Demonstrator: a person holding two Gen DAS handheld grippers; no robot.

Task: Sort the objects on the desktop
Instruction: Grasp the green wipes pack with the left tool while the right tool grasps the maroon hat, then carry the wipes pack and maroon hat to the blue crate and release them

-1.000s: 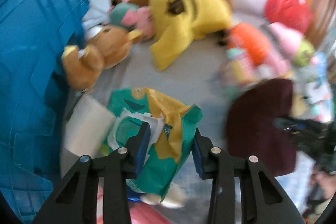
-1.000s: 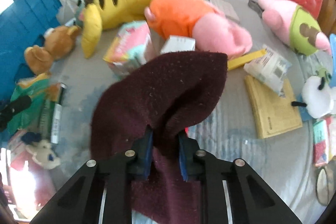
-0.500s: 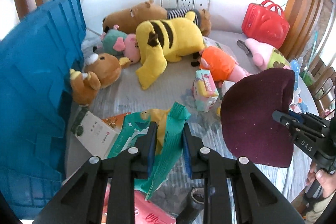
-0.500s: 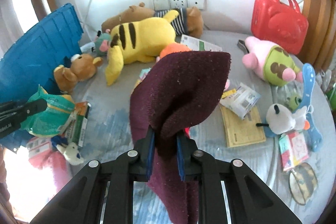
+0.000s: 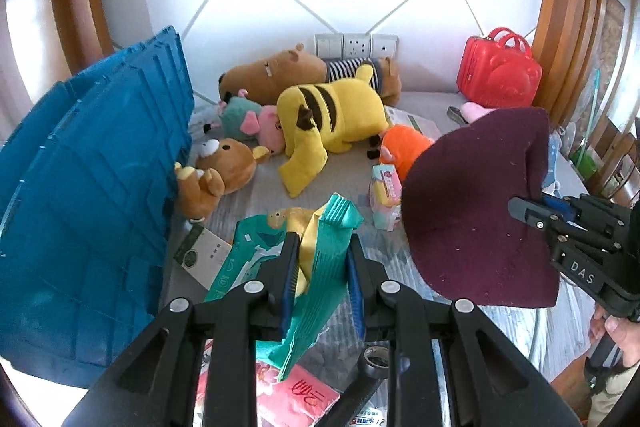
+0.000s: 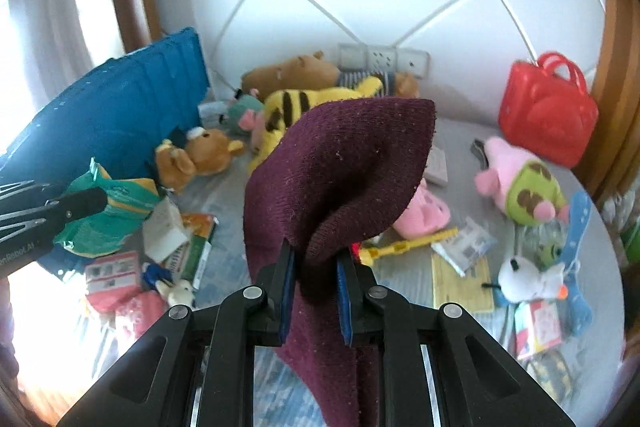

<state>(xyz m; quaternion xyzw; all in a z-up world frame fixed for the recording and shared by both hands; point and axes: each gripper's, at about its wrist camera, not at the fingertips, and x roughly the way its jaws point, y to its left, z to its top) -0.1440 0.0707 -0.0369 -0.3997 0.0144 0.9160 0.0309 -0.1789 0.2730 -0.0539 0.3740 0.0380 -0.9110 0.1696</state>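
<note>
Left gripper (image 5: 322, 269): clamped on the green and yellow snack bag (image 5: 320, 267), which is pinched between its blue-padded fingers and hangs clear of the table.
Snack bag: crumpled, its crimped green edge standing up above the fingertips, the rest trailing down below the jaws; from the right wrist view it shows far left, at the tip of the left gripper (image 6: 100, 203).
Right gripper (image 6: 314, 267): closed tight on the dark maroon knitted cloth (image 6: 344, 171), a fold of it squeezed between the pads.
Maroon cloth: lifted off the table, bulging up and forward beyond the right fingertips, a tail drooping below the jaws; in the left wrist view it hangs to the right of the left gripper (image 5: 472, 211).
Person's hand (image 5: 618, 331): low right of the left wrist view, gripping the right tool's handle.
Blue crate (image 5: 88, 203): left of the left gripper, close by.
Table (image 5: 352, 171): grey surface beneath both grippers, cluttered.
Ahead of the left gripper: brown bear plush (image 5: 224, 171), yellow striped plush (image 5: 332, 115), orange plush (image 5: 404, 147), pastel box (image 5: 386, 195).
Far right, ahead of the right gripper: red toy case (image 6: 548, 111), pink and green plush (image 6: 524, 183).
Below the left gripper: pink packet (image 5: 304, 395).
</note>
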